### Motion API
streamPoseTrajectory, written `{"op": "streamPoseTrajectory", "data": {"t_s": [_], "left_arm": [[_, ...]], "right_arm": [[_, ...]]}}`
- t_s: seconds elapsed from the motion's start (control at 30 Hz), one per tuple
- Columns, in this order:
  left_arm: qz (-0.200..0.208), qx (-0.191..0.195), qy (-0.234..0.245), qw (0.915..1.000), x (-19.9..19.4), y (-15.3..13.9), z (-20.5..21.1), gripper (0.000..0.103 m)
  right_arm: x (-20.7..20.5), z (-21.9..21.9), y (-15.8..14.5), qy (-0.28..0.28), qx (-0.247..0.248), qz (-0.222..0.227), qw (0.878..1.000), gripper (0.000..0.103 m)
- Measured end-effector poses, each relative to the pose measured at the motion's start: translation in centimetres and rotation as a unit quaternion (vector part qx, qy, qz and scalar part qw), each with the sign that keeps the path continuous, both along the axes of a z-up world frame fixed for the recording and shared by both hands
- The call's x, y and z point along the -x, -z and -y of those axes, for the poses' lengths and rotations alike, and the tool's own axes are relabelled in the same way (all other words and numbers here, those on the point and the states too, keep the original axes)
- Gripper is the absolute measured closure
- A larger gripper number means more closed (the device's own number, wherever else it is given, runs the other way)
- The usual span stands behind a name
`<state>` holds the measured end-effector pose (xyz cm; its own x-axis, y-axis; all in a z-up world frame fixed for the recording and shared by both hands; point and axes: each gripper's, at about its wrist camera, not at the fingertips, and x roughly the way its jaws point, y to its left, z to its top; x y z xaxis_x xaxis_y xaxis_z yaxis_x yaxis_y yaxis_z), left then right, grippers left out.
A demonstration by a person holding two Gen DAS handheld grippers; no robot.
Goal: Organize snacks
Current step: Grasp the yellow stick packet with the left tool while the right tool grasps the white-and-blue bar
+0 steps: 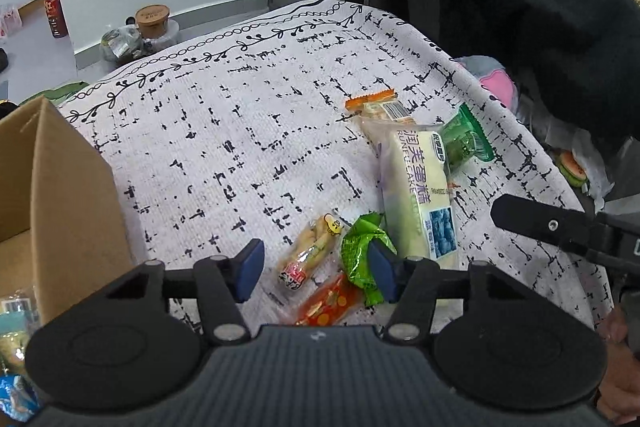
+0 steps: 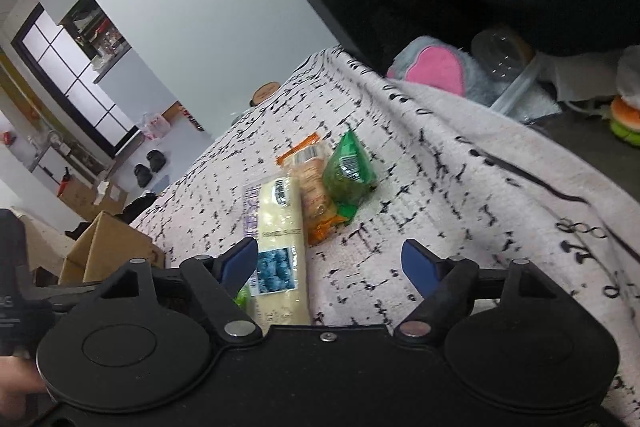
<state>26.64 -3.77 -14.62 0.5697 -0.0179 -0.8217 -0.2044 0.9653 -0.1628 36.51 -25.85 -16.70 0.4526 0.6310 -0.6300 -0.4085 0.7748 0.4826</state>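
Left gripper: blue pads half apart, nothing pressed; clear stick-snack packet with red label in gap, crumpled bright-green wrapper at right pad, orange-red sachet below.
Right gripper: jaws wide, empty; long pale cake bar with blue panel beside left pad.
Orange-edged packet, dark-green pouch: frame centre.
Open brown cardboard box: left edge, on patterned white cloth.
Advice: centre one packet, avoid pinching neighbour.
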Motion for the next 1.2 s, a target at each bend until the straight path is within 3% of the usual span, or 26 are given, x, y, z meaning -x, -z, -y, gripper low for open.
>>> {"op": "streamPoseTrajectory", "data": {"t_s": [0.27,0.33,0.4,0.57,0.67,0.73,0.83,1.2], "left_arm": [[0.001,0.015,-0.007,0.9999,-0.3,0.7,-0.4,0.046],[0.001,0.012,-0.019,0.9997,-0.1,0.7,-0.6,0.053],[-0.005,0.003,-0.038,0.9992,0.2,0.8,-0.9,0.072],[-0.022,-0.010,-0.052,0.9984,0.6,1.6,-1.2,0.077],[-0.020,-0.003,-0.055,0.9983,0.6,1.5,-1.3,0.081],[-0.019,-0.001,-0.056,0.9983,0.7,1.5,-1.3,0.084],[-0.019,0.007,-0.053,0.9984,0.9,1.3,-1.3,0.086],[0.013,0.020,-0.039,0.9990,2.9,-0.9,-1.1,0.088]], "right_arm": [[0.1,-1.0,-0.2,-0.017,-0.016,-0.004,1.000,0.026],[0.0,-1.8,-0.1,-0.021,-0.015,-0.002,1.000,0.028],[-0.1,-2.7,0.1,-0.027,-0.011,-0.004,1.000,0.029],[0.0,-4.9,1.0,-0.044,0.012,-0.020,0.999,0.031],[0.2,-5.6,1.6,-0.042,0.034,-0.024,0.998,0.040],[0.1,-5.6,1.7,-0.047,0.035,-0.027,0.998,0.056],[0.0,-5.4,1.3,-0.056,0.026,-0.040,0.997,0.071],[1.3,-3.8,0.0,-0.041,0.012,-0.052,0.998,0.079]]}}
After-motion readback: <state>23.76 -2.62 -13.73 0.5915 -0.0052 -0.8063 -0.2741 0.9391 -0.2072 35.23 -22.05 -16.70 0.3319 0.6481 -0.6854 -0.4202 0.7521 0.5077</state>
